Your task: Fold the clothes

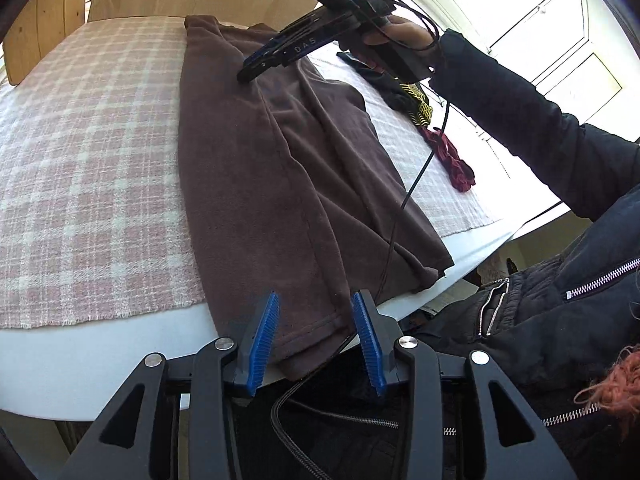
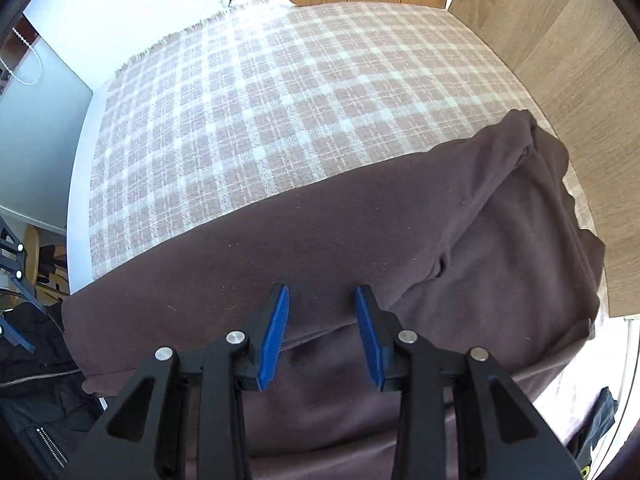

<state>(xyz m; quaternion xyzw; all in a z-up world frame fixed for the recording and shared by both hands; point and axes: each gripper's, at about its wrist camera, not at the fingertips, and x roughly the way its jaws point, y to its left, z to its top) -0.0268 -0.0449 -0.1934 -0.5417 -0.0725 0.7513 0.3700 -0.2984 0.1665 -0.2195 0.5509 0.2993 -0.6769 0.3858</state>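
While both grippers, left (image 1: pixel 316 336) and right (image 2: pixel 322 334), hover with jaws wide and empty, the garment (image 1: pixel 280 184) overhanging the tabletop (image 1: pixel 80 364) edge could slide off.

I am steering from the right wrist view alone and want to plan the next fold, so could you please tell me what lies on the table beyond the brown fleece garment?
Observer: A dark red crumpled cloth lies on the checked pink-and-white blanket, apart from the brown fleece garment.
Operator: Anything else there?
Observer: A black-and-yellow patterned garment sits just beyond it.
Operator: Where is the left tool?
Observer: The left tool hangs open over the brown garment's hem at the white table's edge.
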